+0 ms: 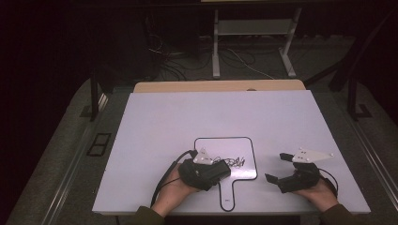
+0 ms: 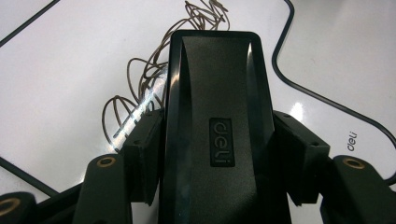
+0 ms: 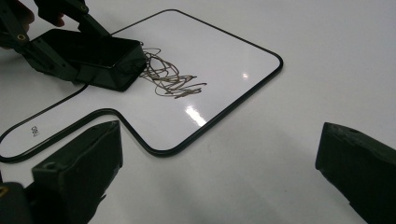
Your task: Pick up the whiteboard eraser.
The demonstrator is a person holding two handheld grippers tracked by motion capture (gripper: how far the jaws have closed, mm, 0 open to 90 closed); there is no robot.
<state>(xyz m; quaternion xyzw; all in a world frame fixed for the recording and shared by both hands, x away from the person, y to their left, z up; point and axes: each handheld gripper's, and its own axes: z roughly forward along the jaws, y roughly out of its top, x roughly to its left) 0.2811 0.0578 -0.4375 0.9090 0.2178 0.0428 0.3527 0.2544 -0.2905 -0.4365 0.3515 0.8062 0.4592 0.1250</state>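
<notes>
White tabletop [image 1: 155, 122] in a dark room; left gripper [image 1: 224, 169] pinched an eraser [image 2: 215, 126] on the whiteboard [image 1: 244, 147], right gripper [image 1: 277, 167] rested spread

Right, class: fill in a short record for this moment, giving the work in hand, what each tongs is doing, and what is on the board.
Work: wiping the scribble off the small whiteboard
Left tongs: shut on the black Deli eraser, which rests on the whiteboard at the scribble's edge
Right tongs: open, holding nothing, above the bare table beside the whiteboard
Scribble: still on the board
</notes>
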